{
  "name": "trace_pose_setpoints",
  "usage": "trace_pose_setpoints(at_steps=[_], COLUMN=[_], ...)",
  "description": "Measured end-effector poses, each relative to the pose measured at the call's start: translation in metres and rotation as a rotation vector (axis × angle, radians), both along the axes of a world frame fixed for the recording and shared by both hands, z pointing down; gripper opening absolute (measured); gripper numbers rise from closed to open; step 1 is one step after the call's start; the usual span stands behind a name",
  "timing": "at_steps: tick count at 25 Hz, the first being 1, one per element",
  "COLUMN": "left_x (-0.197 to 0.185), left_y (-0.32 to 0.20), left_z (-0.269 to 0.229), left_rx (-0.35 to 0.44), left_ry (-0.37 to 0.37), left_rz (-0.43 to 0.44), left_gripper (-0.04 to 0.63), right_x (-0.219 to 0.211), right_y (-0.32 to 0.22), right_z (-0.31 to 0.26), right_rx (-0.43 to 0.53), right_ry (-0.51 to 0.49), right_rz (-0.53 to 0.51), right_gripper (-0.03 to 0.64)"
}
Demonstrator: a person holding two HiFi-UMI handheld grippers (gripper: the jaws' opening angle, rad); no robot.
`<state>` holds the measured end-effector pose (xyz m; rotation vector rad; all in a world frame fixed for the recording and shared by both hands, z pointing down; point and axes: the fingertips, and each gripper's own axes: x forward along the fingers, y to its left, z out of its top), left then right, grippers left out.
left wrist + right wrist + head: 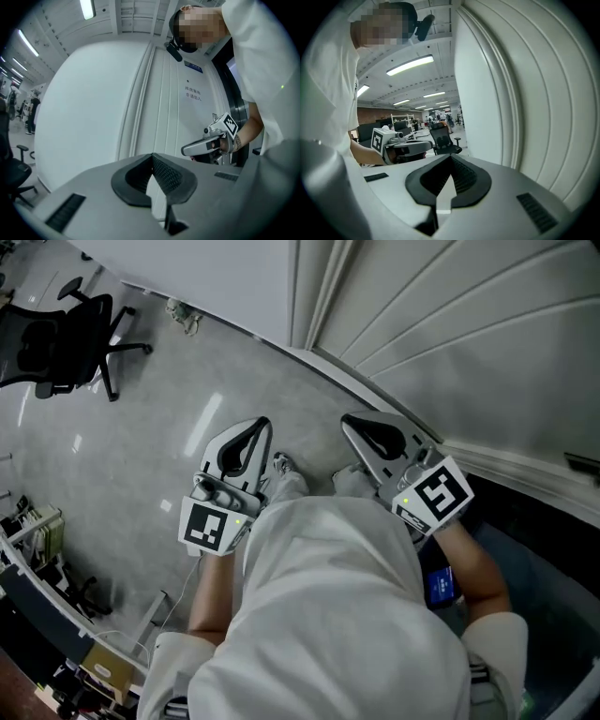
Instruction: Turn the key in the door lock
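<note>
No key and no lock show in any view. A white panelled door stands ahead on the right; it fills the left gripper view and the right side of the right gripper view. A small printed sign sits on it. My left gripper is held in front of my body, its jaws shut and empty. Beside it, my right gripper is likewise shut with nothing in it. Each gripper shows in the other's view, the right and the left.
A black office chair stands on the grey floor at the far left and shows again in the right gripper view. Cluttered shelving lies at the lower left. A dark area borders the door's foot on the right.
</note>
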<state>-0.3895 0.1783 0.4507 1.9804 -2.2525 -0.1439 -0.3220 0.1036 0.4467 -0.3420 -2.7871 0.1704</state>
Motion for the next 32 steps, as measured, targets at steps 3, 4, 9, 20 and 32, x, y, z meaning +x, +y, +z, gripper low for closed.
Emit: trace_pose_setpoints(at_steps=[3,4,9,20,32], left_x=[-0.014,-0.016,-0.025,-0.059,-0.137], left_y=[0.037,0.048,0.092,0.087,0.083], left_z=[-0.005,-0.008,-0.009,0.000,-0.022], left_rx=[-0.004,-0.005,-0.020,-0.048,-0.083], left_ry=[-0.021,-0.023,-0.019,0.014,-0.011], left_rz=[-0.049,-0.066,-0.148,-0.355,-0.648], left_gripper=[0.006,0.006,0.006,0.006,0.006], right_x=[-0.023,-0.030,-0.068,-0.127,-0.209], right_y=[0.034,0.045,0.092,0.084,0.079], right_z=[-0.003,-0.005,-0.009,-0.011,-0.005], right_rx=[-0.014,-0.012,0.026,0.070,-0.110], right_ry=[0.019,0.028,0.029,0.007,-0.081], right_rz=[-0.097,-0.133,-0.334,-0.575,-0.533], right_gripper=[0.002,0.002,0.003,0.002,0.002])
